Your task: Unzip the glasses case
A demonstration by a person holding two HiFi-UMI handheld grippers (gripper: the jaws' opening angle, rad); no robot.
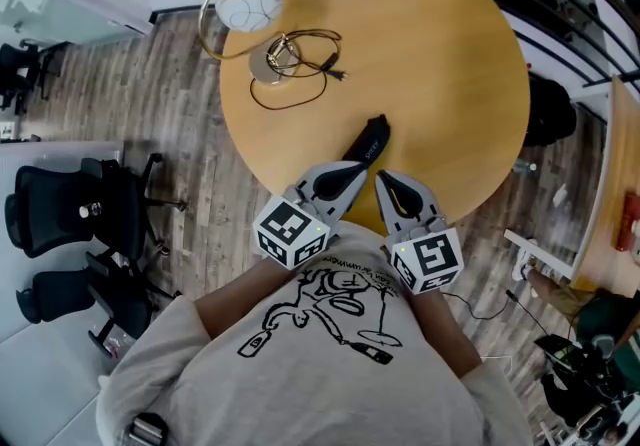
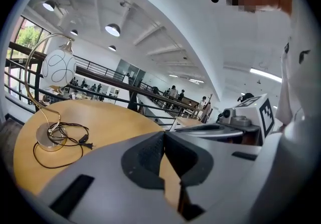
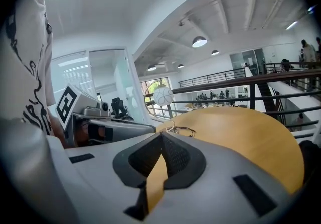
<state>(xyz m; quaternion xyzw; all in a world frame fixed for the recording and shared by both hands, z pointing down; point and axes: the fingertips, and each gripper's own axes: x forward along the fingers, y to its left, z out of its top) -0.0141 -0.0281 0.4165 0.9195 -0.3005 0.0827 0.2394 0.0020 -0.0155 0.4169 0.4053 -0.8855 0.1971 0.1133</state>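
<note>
Both the left gripper (image 1: 362, 171) and the right gripper (image 1: 381, 179) had pale grey moulded plastic shells narrowing toward the jaws. Black ribbed rubber pads (image 2: 148, 155) lined the jaws, with dark rectangular slots (image 2: 72, 195) behind them. Further back sat a white cube with black square markers (image 1: 291, 231) on each. The person wore a light grey short-sleeved T-shirt (image 1: 300, 374) with a black line-drawn print (image 1: 330, 319).

1 round table (image 1: 450, 64), 1 blk glasses case (image 1: 368, 142), 1 desk lamp (image 1: 250, 2), 2 tools (image 1: 360, 172) (image 1: 381, 177), 2 office chairs (image 1: 60, 206) (image 1: 62, 294)
</note>
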